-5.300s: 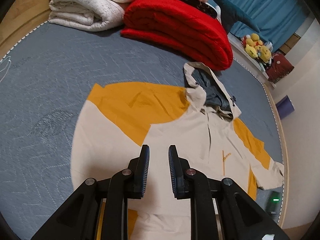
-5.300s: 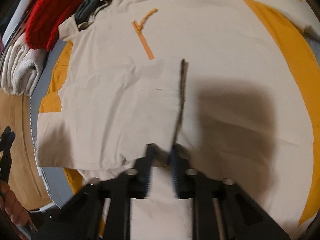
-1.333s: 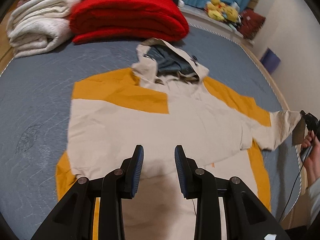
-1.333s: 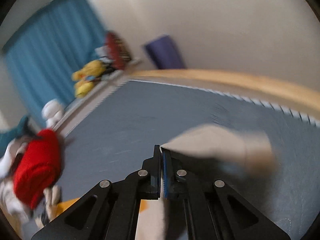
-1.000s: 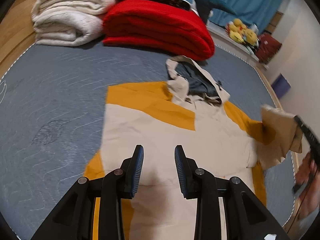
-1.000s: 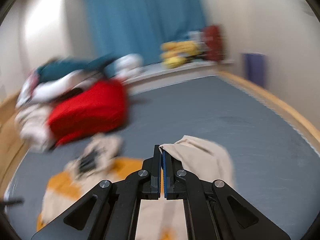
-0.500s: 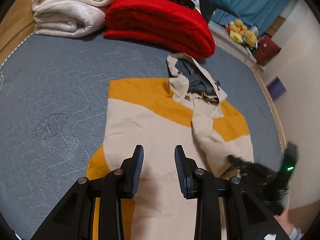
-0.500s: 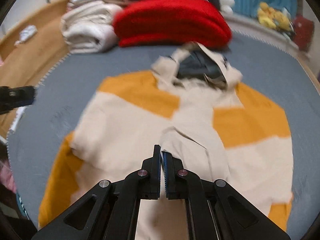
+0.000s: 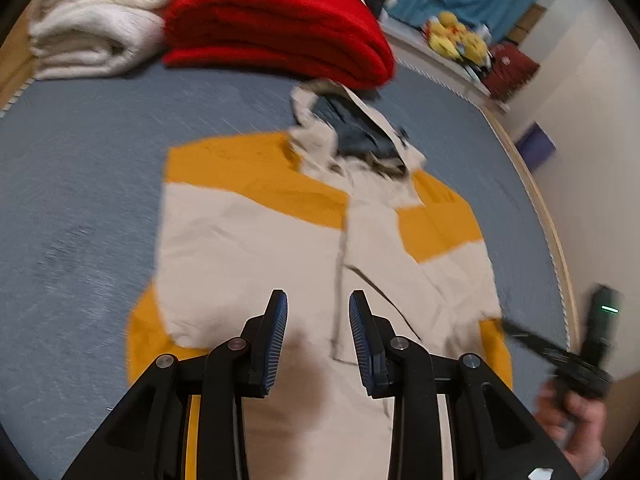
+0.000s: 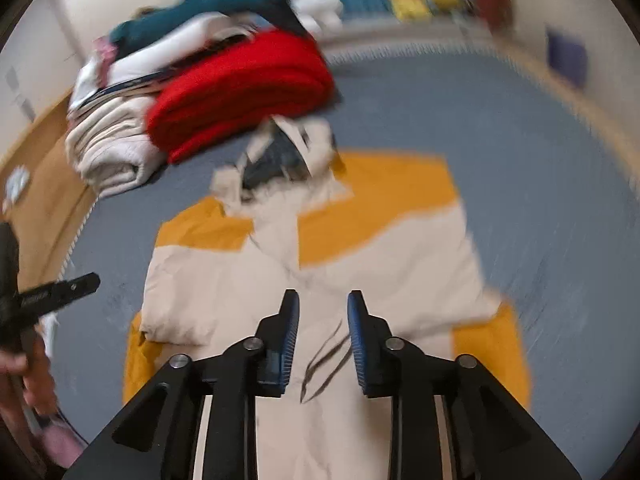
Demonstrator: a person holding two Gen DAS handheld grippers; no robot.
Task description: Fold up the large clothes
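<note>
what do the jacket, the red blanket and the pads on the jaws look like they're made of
Jacket: thin woven shell fabric, matte, probably; it lies flat with sharp creases. Red blanket: plush fleece or knit, judging by its thick, soft rolled folds. Pads: blue ribbed rubber or plastic, seemingly; fine ridges show on black hard-plastic arms.

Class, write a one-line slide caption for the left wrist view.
Open left gripper above a cream-and-orange jacket spread on grey bedding.
</note>
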